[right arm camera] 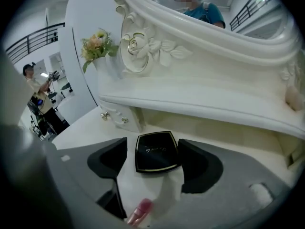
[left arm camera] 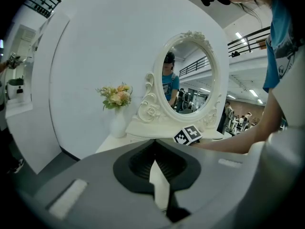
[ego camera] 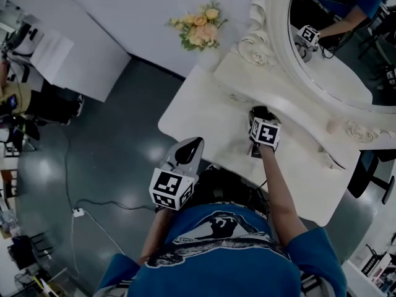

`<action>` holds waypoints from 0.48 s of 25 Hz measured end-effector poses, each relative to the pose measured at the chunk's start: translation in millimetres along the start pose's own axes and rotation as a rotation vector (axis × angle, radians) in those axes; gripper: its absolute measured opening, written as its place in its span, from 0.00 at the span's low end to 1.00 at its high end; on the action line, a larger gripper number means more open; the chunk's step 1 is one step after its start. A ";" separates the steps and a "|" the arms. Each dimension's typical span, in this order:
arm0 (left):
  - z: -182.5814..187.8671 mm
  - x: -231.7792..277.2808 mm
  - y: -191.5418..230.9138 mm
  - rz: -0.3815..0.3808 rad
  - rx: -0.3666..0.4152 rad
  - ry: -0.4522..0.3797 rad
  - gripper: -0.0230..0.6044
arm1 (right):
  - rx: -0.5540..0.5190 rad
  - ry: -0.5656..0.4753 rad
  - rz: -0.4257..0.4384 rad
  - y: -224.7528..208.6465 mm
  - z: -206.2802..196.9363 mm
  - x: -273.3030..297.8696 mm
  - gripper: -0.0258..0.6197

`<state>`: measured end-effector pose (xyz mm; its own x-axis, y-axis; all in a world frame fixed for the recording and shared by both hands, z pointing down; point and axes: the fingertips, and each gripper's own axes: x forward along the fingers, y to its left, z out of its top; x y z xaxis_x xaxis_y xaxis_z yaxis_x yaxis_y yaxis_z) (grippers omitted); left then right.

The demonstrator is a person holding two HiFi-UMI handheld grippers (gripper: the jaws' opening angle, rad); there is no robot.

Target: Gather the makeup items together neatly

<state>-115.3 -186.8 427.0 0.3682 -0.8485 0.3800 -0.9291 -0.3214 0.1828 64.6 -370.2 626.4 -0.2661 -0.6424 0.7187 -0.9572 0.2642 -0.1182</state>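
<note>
On the white dressing table (ego camera: 204, 113), a black compact (right arm camera: 156, 151) is seen lying flat between the right gripper's (right arm camera: 153, 141) wide-spread jaws. Its gold script cannot be read. The left gripper's (left arm camera: 154, 142) jaws are held together, empty.

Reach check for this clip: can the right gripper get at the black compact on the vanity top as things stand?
Probably yes: the right gripper is open, the black compact lies flat between its jaws, nothing covers it.

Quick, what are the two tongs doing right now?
Left tongs: closed, nothing in them.
Right tongs: open, black compact lying between them, not squeezed.
</note>
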 end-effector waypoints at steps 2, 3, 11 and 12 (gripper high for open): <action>0.0 -3.4 2.7 0.014 -0.002 0.001 0.07 | -0.038 0.003 -0.021 -1.0 1.2 1.8 0.57; 0.1 -5.1 4.4 0.022 -0.003 0.001 0.07 | -0.056 0.010 -0.024 -0.7 1.3 2.6 0.57; -0.7 -10.4 15.3 0.052 -0.010 0.001 0.07 | -0.119 0.115 0.003 -9.8 -17.1 13.0 0.64; -0.3 -9.4 14.8 0.048 -0.009 0.001 0.07 | -0.110 0.101 0.001 -11.5 -17.0 12.9 0.60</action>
<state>-132.5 -183.5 426.4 0.3235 -0.8623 0.3896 -0.9454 -0.2767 0.1725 74.1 -369.2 648.7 -0.2490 -0.5682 0.7843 -0.9371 0.3458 -0.0471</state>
